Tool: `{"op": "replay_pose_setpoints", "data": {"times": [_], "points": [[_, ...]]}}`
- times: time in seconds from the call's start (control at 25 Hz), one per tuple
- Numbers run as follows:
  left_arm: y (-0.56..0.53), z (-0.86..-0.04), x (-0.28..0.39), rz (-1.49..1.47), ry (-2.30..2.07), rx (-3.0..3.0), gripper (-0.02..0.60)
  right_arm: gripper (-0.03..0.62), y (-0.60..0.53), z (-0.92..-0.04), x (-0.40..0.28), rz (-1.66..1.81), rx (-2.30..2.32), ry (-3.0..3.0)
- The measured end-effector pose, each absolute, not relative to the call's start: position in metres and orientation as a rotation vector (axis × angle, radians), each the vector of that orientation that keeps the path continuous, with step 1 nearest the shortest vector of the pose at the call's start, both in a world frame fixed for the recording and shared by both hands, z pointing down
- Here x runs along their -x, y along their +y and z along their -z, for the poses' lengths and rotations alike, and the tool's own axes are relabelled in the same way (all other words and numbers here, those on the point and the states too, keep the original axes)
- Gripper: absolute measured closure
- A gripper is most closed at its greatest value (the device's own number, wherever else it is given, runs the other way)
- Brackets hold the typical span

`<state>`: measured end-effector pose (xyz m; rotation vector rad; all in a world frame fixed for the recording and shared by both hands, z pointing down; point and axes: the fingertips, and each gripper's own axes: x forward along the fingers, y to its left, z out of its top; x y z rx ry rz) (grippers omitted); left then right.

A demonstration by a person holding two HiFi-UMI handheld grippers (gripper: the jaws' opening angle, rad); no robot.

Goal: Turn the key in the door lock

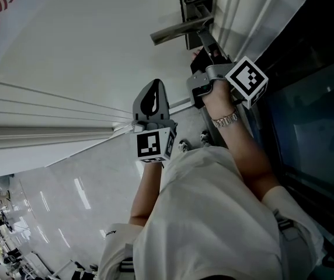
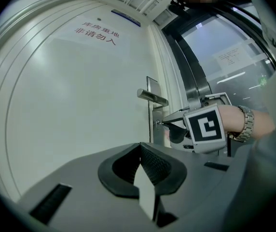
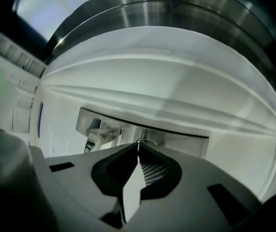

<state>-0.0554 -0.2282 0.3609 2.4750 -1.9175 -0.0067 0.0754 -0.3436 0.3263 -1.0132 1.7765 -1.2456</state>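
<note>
One small metal key [image 3: 139, 141] juts from the steel lock plate [image 3: 181, 138].

White painted door [image 2: 65, 110], red lettering [image 2: 98, 34]; silver lever handle [image 2: 152, 97], small silver metal key [image 2: 159, 123]; grey right gripper [image 3: 138, 143], black-and-white square-patterned cube [image 2: 204, 127].

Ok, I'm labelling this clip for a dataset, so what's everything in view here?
door: one, white, ahead of both tools
sign: one, red characters, high on the door
lever handle: one, silver, near the door's edge
lock plate: one, silver, behind the handle
key: one, metallic, in the lock below the handle
glass panel: one, dark, beside the door
floor: one, pale and glossy, below
watch: one, silver, right wrist
shirt: one, white, on the person
left tool: one, grey, shut, empty, apart from the door
right tool: one, grey, shut on the key
</note>
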Motion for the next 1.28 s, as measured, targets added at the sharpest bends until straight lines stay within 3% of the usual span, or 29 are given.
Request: {"op": "replay_pose_setpoints", "data": {"times": [0.2,0.36,0.52,0.64,0.76,1.0,1.28], "points": [[-0.225,-0.361,0.056,0.001,-1.926,-2.471,0.572,0.579,-0.345,-0.330,-0.076,1.386,0.700,1.448],[-0.222,-0.367,0.055,-0.025,-1.916,-2.463,0.572,0.566,-0.345,-0.329,-0.078,1.345,0.686,1.548],[-0.223,-0.368,0.050,-0.023,-1.902,-2.475,0.572,0.380,-0.343,-0.332,-0.081,1.277,0.758,1.698],[-0.225,-0.366,0.042,-0.024,-1.887,-2.496,0.572,0.373,-0.335,-0.334,-0.077,1.139,0.892,1.923],[-0.230,-0.363,0.040,-0.029,-1.885,-2.504,0.572,0.373,-0.326,-0.334,-0.077,0.871,1.125,2.220],[-0.235,-0.362,0.035,-0.012,-1.877,-2.515,0.572,0.373,-0.325,-0.326,-0.067,-0.024,1.658,2.780],[-0.235,-0.359,0.031,-0.001,-1.879,-2.524,0.572,0.375,-0.330,-0.312,-0.055,-0.842,1.846,2.948]]}}
